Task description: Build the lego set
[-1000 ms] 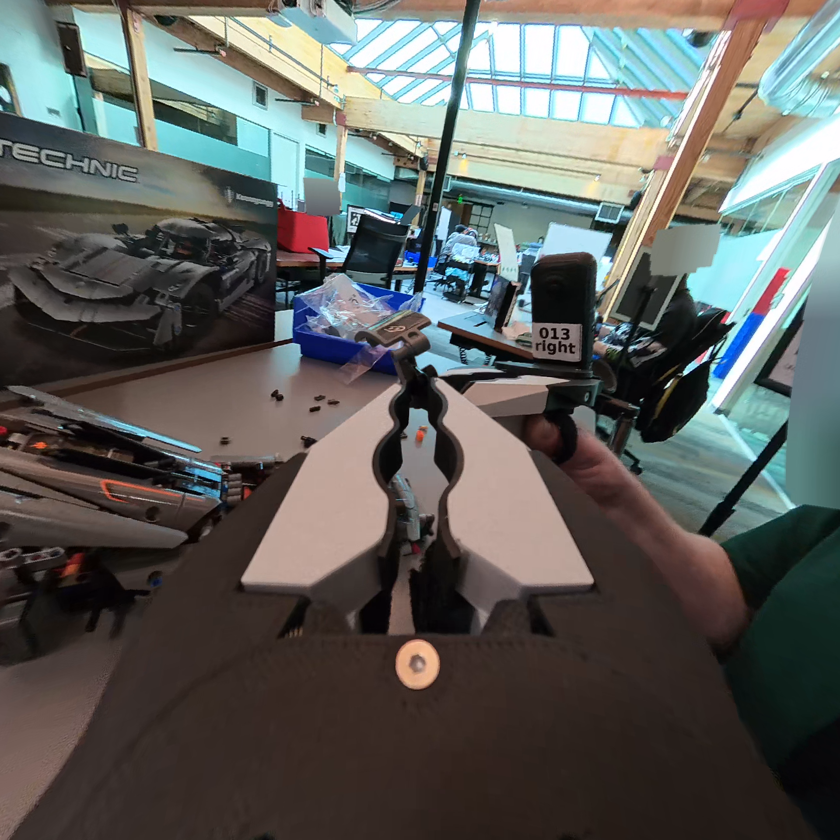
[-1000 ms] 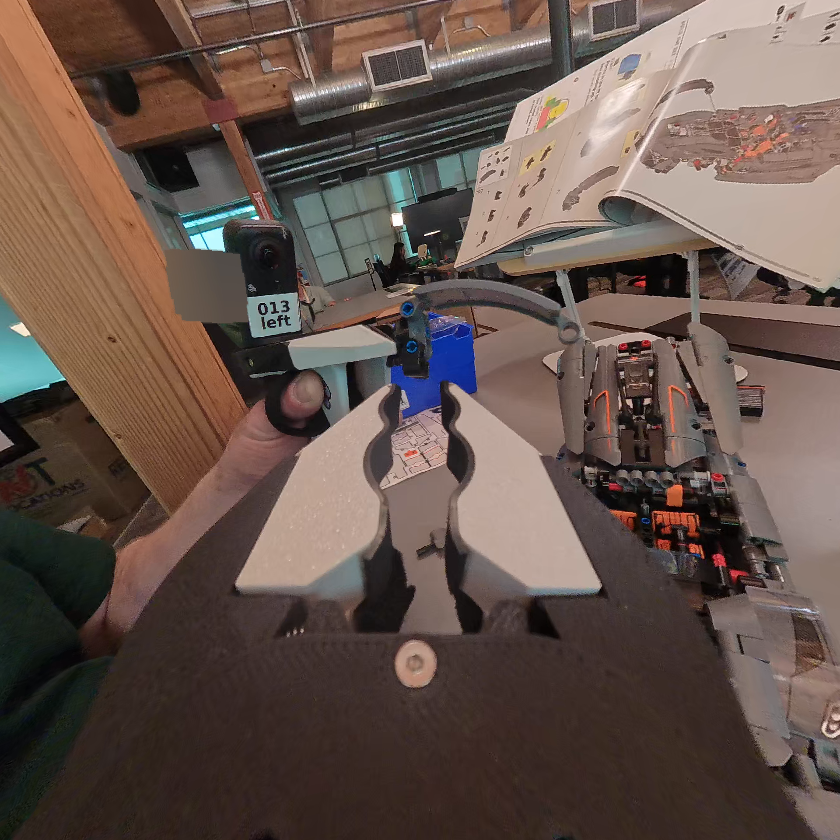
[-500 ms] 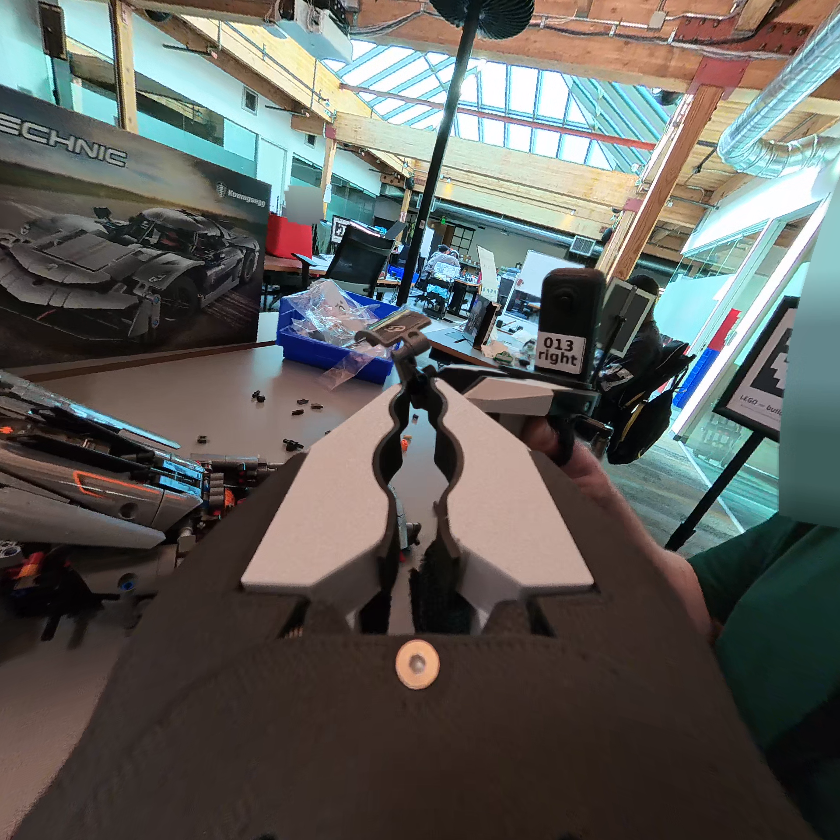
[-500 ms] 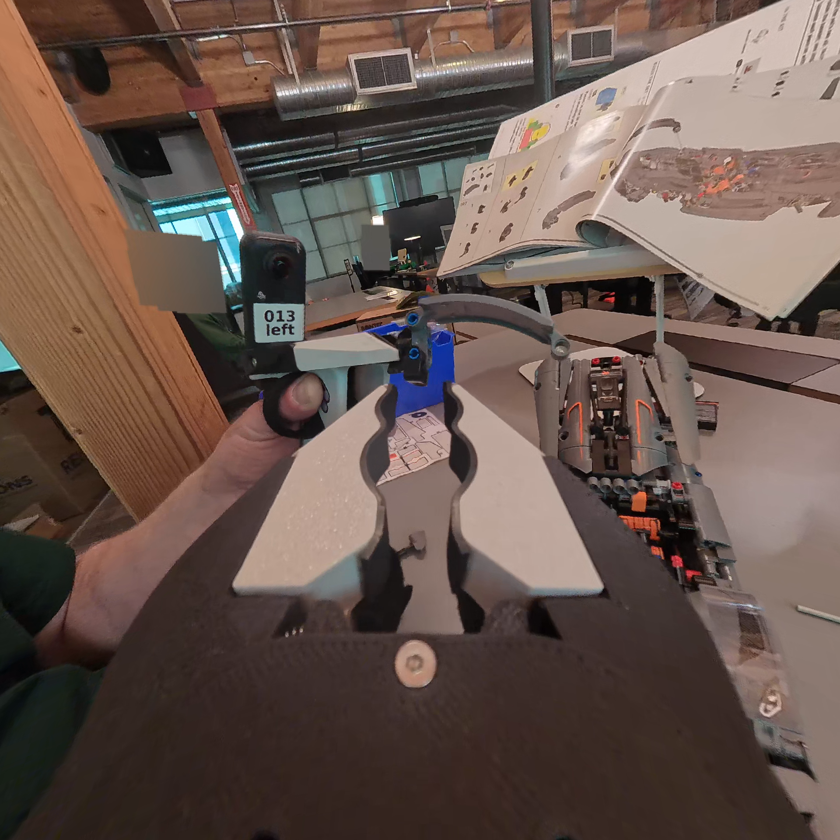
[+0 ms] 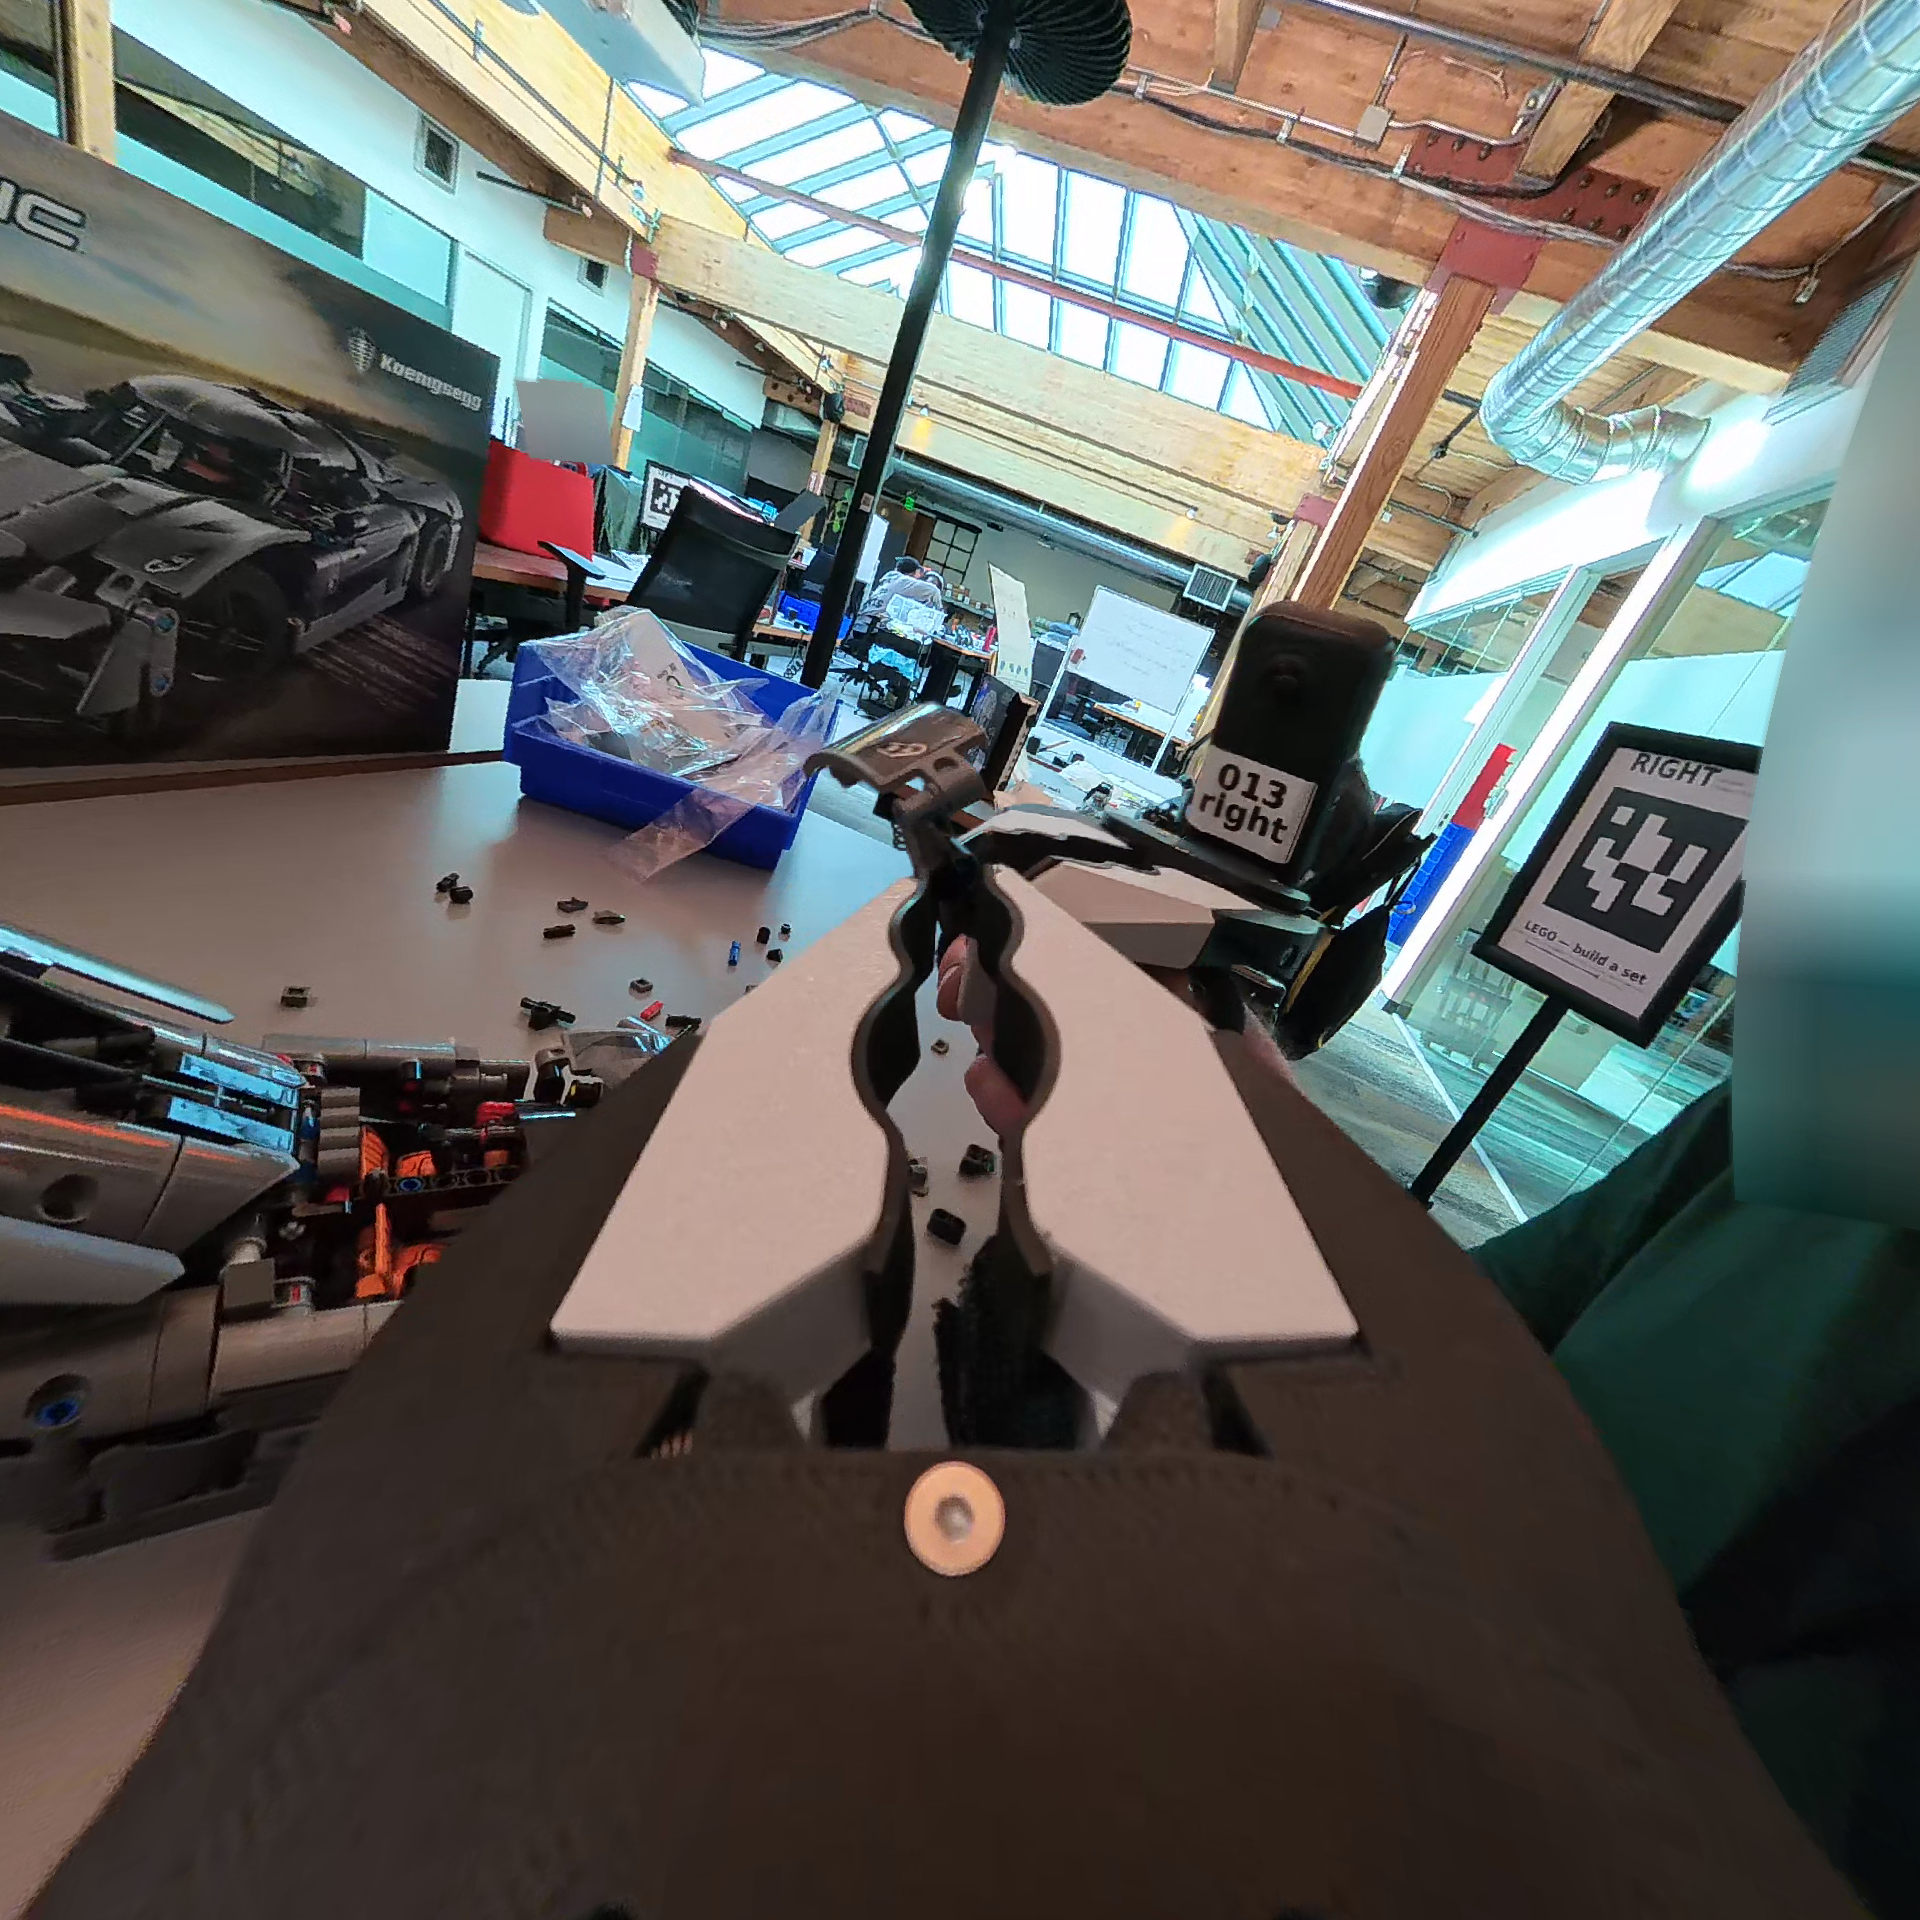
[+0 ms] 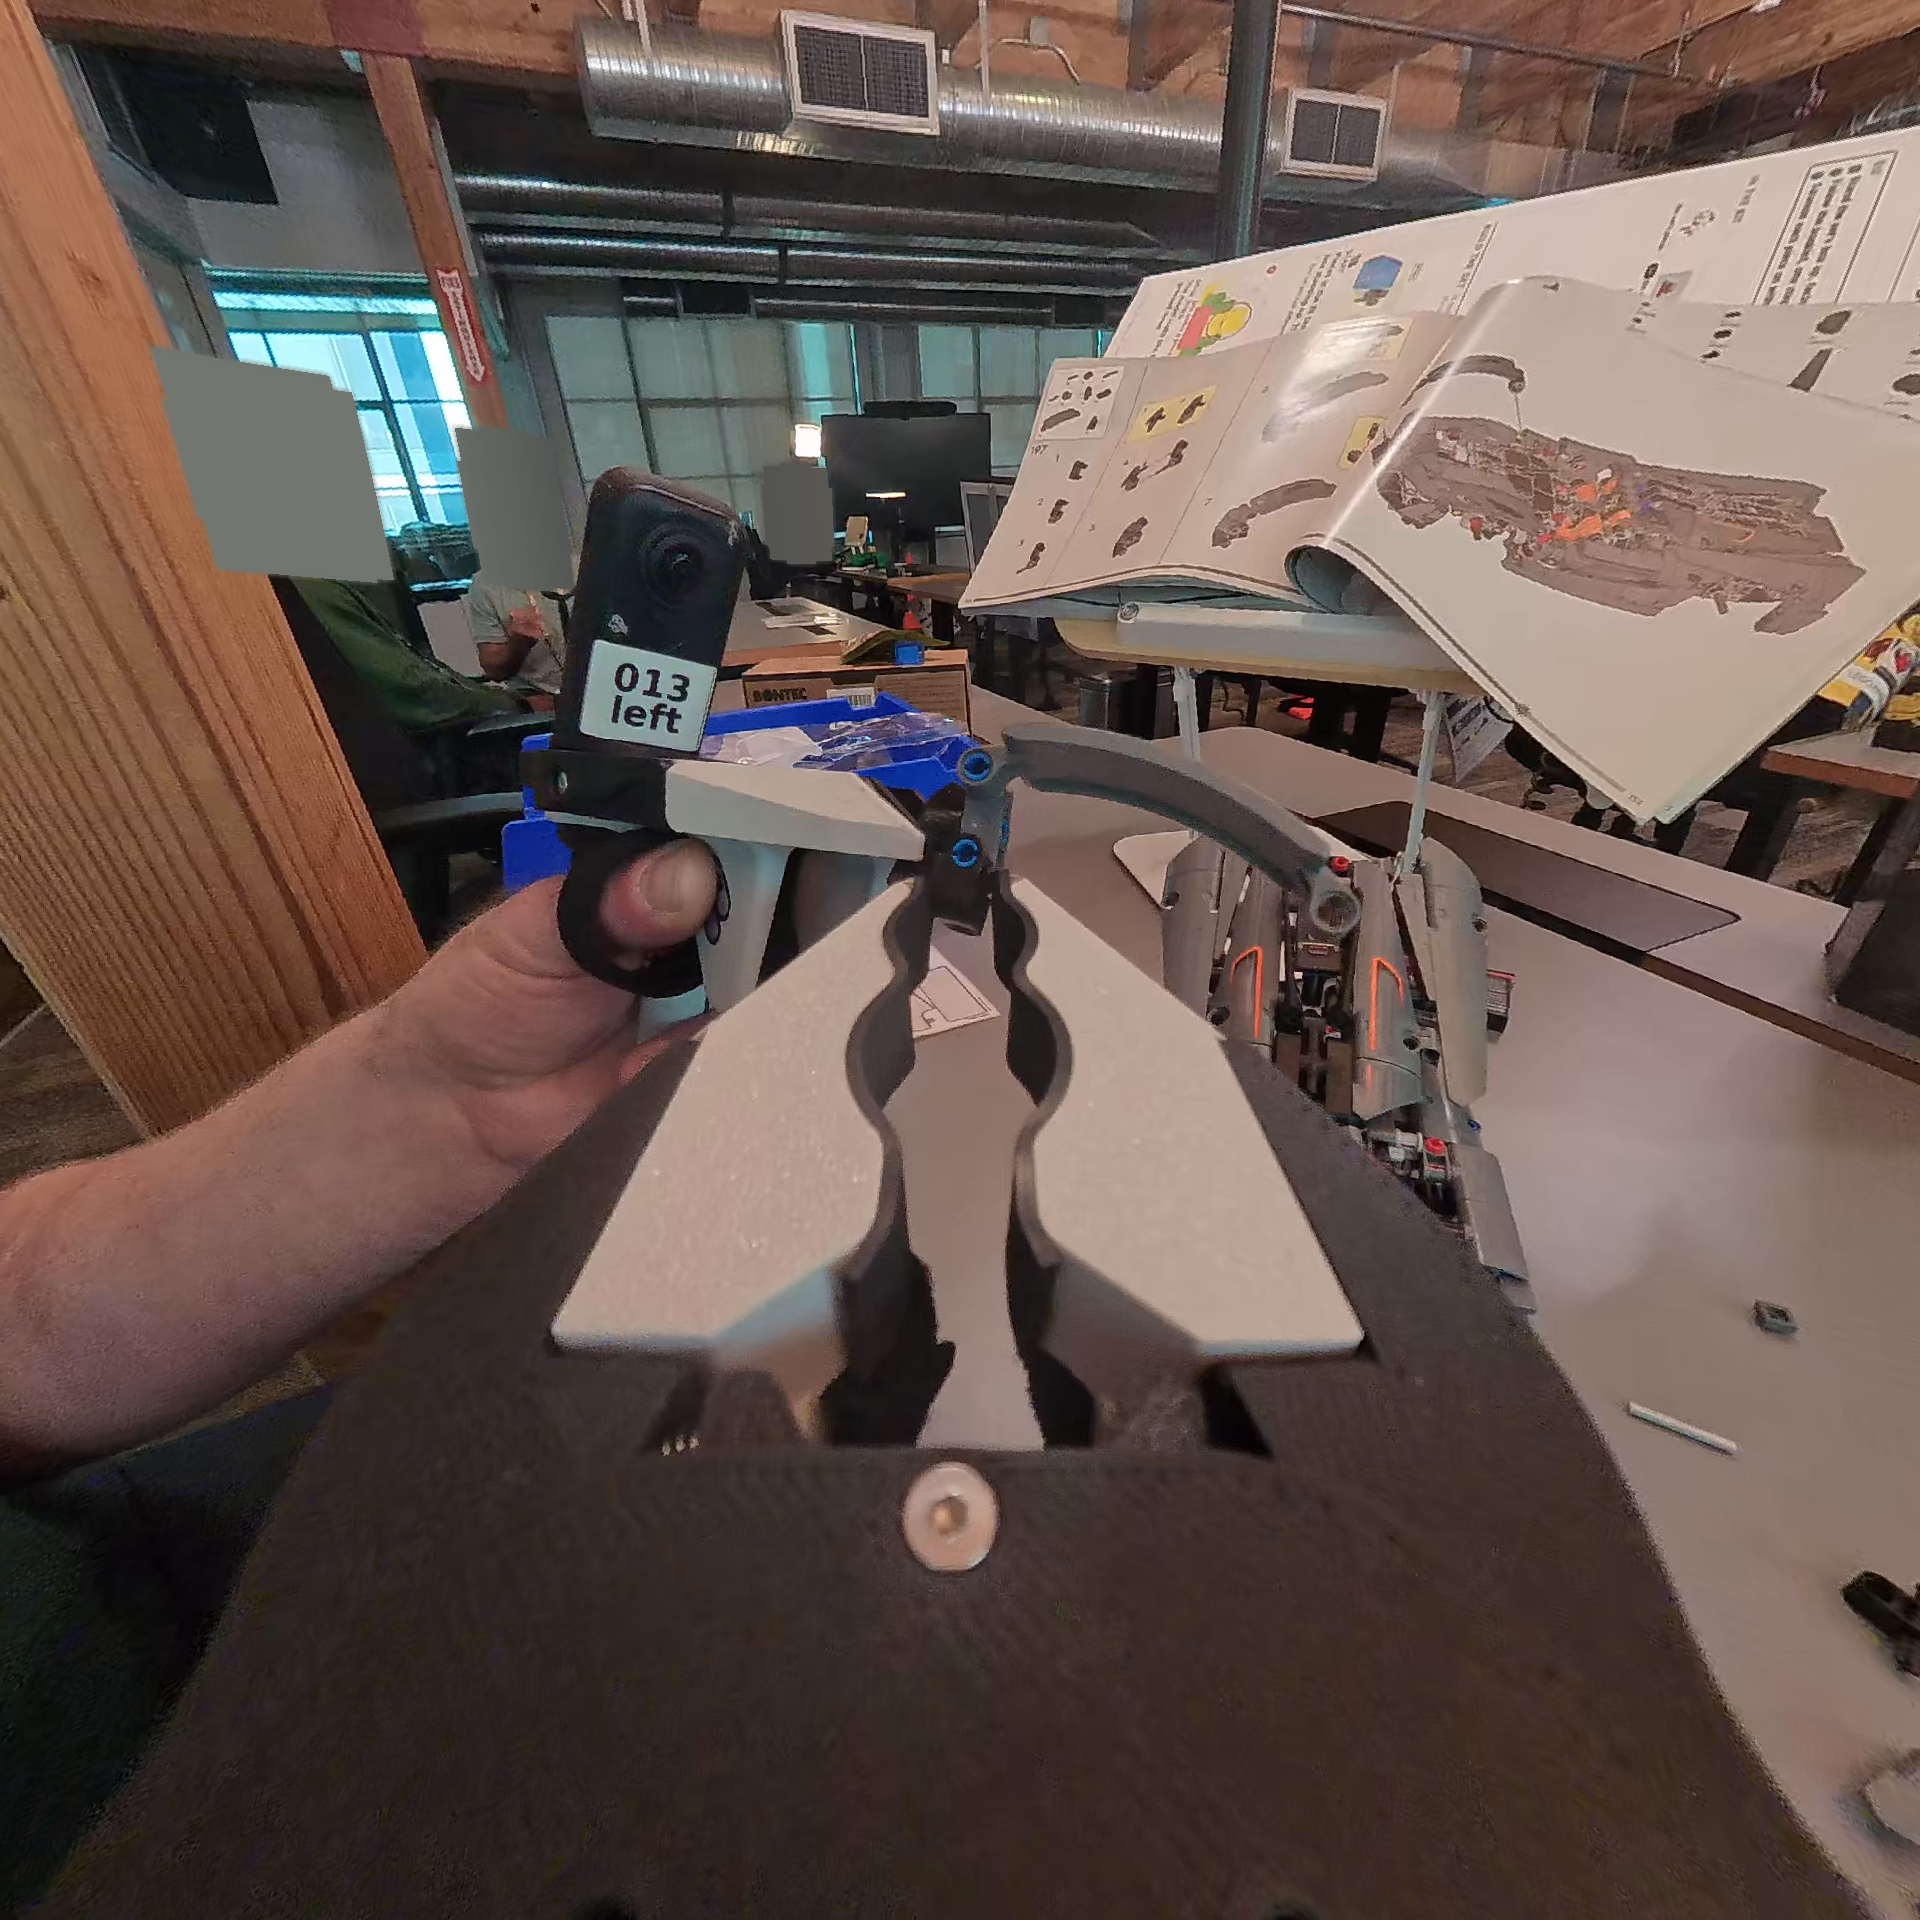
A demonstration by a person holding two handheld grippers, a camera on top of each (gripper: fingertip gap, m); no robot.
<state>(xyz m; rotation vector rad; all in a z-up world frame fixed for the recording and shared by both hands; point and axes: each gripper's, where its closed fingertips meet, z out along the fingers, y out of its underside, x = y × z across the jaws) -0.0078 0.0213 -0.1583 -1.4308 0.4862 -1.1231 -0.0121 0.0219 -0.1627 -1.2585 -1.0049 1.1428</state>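
Note:
A curved grey Lego panel point(image 6: 1164, 792) with a black connector and blue pins point(image 6: 964, 854) at its near end is held in the air over the table's edge. My left gripper point(image 5: 950, 888) is shut on the connector, and the panel's end point(image 5: 902, 750) sticks up above its tips. My right gripper point(image 6: 954, 899) meets it from the opposite side, its fingertips narrowed onto the same connector. The half-built grey and orange car point(image 5: 208, 1153) lies on the table to the left; in the right wrist view the car point(image 6: 1340, 987) is beyond the panel.
A blue bin point(image 5: 665, 795) of plastic bags stands at the back, beside the upright set box point(image 5: 208, 520). Small loose parts point(image 5: 582, 920) dot the table. An open instruction booklet point(image 6: 1455, 468) rests on a stand. A wooden post point(image 6: 156, 623) and a sign point(image 5: 1621, 873) stand off the table. Both grippers' tips are close together, under 4 cm apart. Both grippers' tips are roughly 20 cm from the car point(image 6: 1340, 987). My left wrist view point(image 5: 48, 1025) looks at it from another angle.
The two grippers have come closer together. The connector, which sat above my right gripper's tips, now sits between them, and those fingers have narrowed onto it. My left gripper kept its hold.

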